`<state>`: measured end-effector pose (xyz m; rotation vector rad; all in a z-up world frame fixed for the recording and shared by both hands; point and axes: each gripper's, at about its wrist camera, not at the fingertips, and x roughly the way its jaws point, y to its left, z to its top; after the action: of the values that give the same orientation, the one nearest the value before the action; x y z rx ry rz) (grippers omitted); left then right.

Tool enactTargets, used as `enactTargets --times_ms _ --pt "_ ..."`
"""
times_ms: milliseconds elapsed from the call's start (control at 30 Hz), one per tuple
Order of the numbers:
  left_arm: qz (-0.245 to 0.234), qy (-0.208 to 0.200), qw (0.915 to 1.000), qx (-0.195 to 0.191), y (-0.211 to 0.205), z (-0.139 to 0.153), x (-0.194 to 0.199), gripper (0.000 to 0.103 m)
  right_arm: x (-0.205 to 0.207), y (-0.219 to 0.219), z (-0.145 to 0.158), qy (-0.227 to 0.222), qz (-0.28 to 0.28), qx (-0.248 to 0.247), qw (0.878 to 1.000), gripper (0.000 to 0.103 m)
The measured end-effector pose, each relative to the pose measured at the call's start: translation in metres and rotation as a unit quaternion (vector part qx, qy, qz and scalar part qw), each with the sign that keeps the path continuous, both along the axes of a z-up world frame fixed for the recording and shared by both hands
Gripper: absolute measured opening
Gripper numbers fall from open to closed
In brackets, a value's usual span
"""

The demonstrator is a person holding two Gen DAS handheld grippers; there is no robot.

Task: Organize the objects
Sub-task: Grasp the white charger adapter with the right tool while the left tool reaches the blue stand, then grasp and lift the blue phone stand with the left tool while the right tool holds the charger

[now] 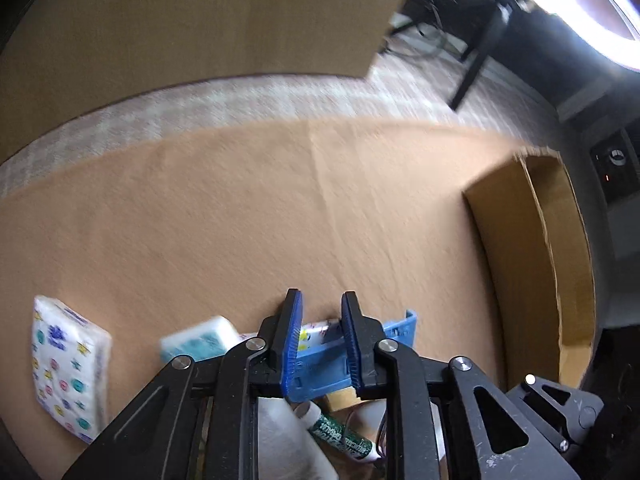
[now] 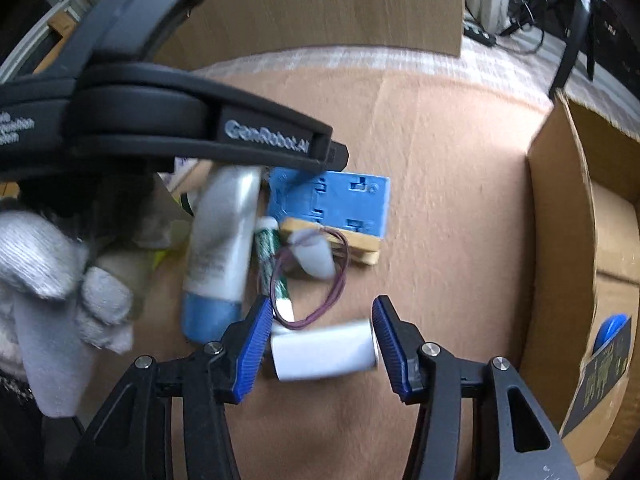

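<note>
Straddling a white cylinder (image 2: 324,350), the right gripper (image 2: 320,336) has its jaws spread wide; the cylinder lies on its side between the blue pads, close to both, contact unclear through motion blur, so not clamped as far as I can tell. Gripper points forward and down at the tan cardboard surface (image 2: 460,200). Just ahead of it sits the clutter pile: white squeeze tube with blue cap (image 2: 222,256), green-patterned tube (image 2: 270,264), purple elastic loop (image 2: 320,280), blue plastic part (image 2: 332,204) resting on a wooden block (image 2: 360,250). Open cardboard box (image 2: 560,240) stands to the right, something blue and a dark packet inside it at the lower edge. Upper left in the right wrist view, the left tool's black body marked GenRobot.AI crosses over the pile, with a white knit-gloved hand (image 2: 52,276) wrapped on its handle. Left gripper (image 1: 320,344) is held low over the same pile, jaws narrowly parted with the blue plastic part (image 1: 324,364) showing between the pads; cannot tell whether it's pinched or just behind them. Left of it on the cardboard: patterned tissue pack (image 1: 68,364) lying flat, a teal-and-white pack (image 1: 200,338) nearer the fingers. The box (image 1: 532,264) is off to the right there too.
</note>
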<state>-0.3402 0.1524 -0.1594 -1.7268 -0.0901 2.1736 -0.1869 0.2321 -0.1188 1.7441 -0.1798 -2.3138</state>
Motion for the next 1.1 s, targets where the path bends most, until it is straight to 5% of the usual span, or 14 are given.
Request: enactTargets --times_ms 600,933,1100 --pt "-0.091 0.014 0.9956 -0.019 0.022 -0.001 0.109 0.018 0.116 0.021 -0.007 0.012 -0.014 0.005 1.0 0.045" --pt "-0.07 0.021 0.9972 -0.015 -0.014 0.001 0.169 0.017 0.157 0.046 -0.006 0.016 -0.038 0.016 0.999 0.045" --pt "-0.045 0.038 0.9969 -0.052 -0.036 0.004 0.181 0.017 0.165 0.05 0.002 0.027 -0.047 0.021 0.998 0.045"
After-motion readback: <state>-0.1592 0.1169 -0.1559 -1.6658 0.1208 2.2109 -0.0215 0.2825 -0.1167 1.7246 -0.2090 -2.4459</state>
